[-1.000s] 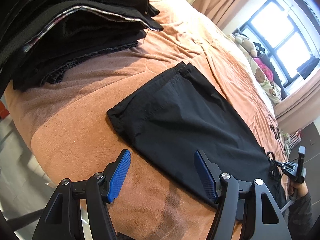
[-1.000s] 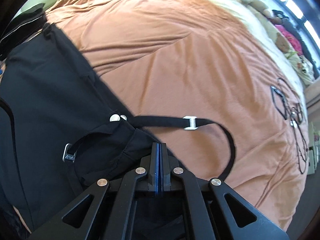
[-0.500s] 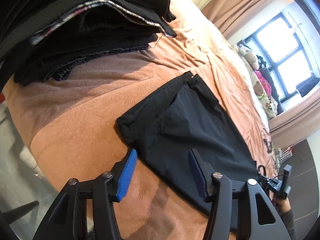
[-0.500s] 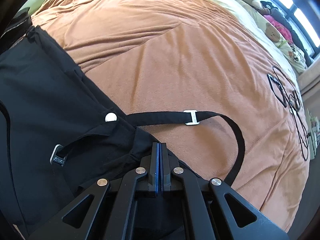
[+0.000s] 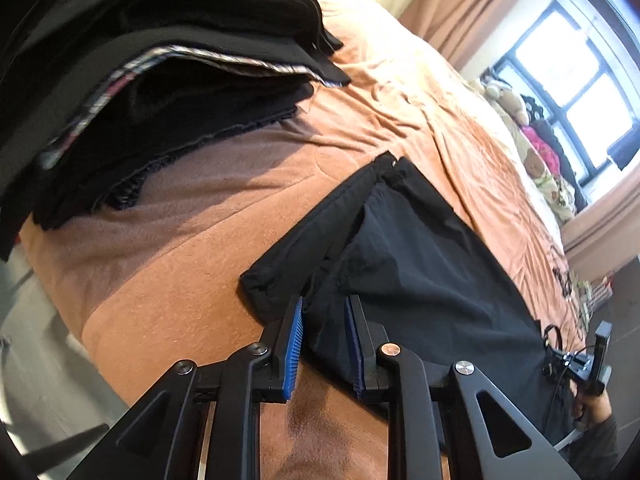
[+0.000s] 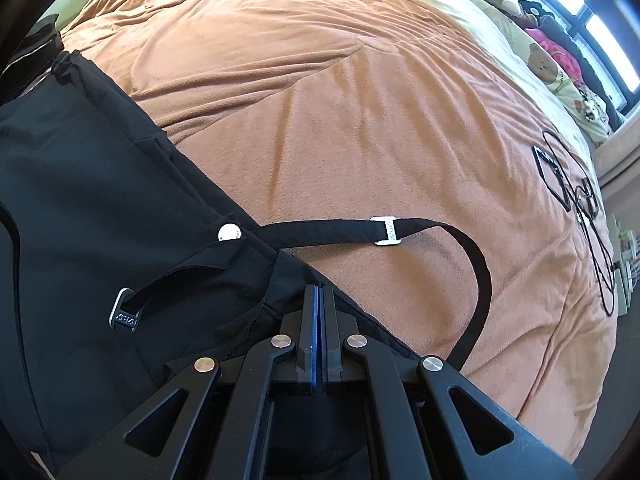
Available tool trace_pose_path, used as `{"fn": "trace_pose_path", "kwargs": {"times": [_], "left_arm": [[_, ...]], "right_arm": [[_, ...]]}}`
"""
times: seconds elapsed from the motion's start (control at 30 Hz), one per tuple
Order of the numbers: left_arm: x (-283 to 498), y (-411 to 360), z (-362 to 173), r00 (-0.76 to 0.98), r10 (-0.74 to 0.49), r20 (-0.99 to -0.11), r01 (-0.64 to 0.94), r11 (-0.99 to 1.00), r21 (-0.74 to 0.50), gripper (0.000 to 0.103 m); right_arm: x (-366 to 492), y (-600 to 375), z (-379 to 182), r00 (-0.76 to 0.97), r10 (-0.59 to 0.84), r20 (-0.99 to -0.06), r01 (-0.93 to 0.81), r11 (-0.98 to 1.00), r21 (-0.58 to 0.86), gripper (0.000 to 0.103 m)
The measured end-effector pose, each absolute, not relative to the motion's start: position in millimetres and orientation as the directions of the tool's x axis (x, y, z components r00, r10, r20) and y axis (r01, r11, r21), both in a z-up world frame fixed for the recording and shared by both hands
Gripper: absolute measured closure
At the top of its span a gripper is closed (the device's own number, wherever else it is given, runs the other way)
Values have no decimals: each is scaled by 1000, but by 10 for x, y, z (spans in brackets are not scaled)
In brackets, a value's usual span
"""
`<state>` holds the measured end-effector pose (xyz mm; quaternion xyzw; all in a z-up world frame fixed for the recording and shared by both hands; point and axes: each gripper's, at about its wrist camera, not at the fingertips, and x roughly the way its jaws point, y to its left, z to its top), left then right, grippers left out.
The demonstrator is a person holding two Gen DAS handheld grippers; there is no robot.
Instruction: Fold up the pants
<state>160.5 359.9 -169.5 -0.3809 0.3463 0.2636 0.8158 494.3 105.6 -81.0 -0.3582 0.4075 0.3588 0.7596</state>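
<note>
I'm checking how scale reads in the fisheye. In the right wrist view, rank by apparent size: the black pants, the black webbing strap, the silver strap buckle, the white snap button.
1. Black pants
2. Black webbing strap
3. Silver strap buckle and white snap button: they look alike, so no ranking.

Black pants [image 5: 420,264], orange blanket [image 6: 360,120], blue claw pads [image 5: 294,344], possibly plaid-edged dark stack [image 5: 160,92].
</note>
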Motion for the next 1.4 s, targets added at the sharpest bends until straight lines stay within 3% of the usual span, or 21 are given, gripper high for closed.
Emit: {"fn": "trace_pose_path", "kwargs": {"times": [0.13, 0.23, 0.3, 0.57, 0.97, 1.13, 1.2, 1.23, 1.3, 1.37, 1.4], "left_arm": [[1706, 3701, -1862, 578, 131, -805, -728, 529, -436, 80], [1785, 3647, -1842, 553, 171, -815, -734, 563, -380, 80], [1850, 3623, -1807, 525, 216, -823, -742, 590, -318, 98], [1931, 3704, -1559, 489, 326, -809, -765, 606, -219, 99], [1936, 3794, -1746, 421, 320, -849, -787, 594, -166, 98], [1930, 3689, -1648, 420, 313, -852, -768, 622, -150, 87], [1889, 3659, -1606, 441, 297, -847, -760, 625, -177, 60], [1860, 3638, -1581, 454, 294, -841, -757, 625, -191, 55], [1794, 3585, -1535, 476, 289, -830, -751, 625, -213, 49], [1723, 3548, -1527, 500, 258, -827, -742, 619, -256, 49], [1712, 3528, -1536, 510, 243, -825, -738, 616, -274, 49]], "right_arm": [[4963, 1051, -818, 405, 256, -878, -836, 493, -242, 103], [4958, 1045, -823, 405, 258, -877, -836, 493, -241, 103], [4954, 1045, -811, 415, 261, -871, -832, 497, -248, 103], [4880, 1069, -711, 439, 282, -853, -824, 505, -257, 103], [4848, 1189, -836, 486, 237, -841, -783, 545, -299, 103], [4822, 1197, -831, 497, 223, -838, -768, 563, -306, 103], [4801, 1158, -773, 484, 233, -844, -765, 581, -278, 103], [4804, 1136, -746, 482, 236, -844, -762, 588, -270, 101], [4790, 1063, -672, 475, 249, -844, -754, 610, -244, 95], [4761, 976, -597, 467, 269, -842, -748, 629, -213, 73], [4738, 931, -559, 472, 278, -837, -742, 638, -207, 67]]}}
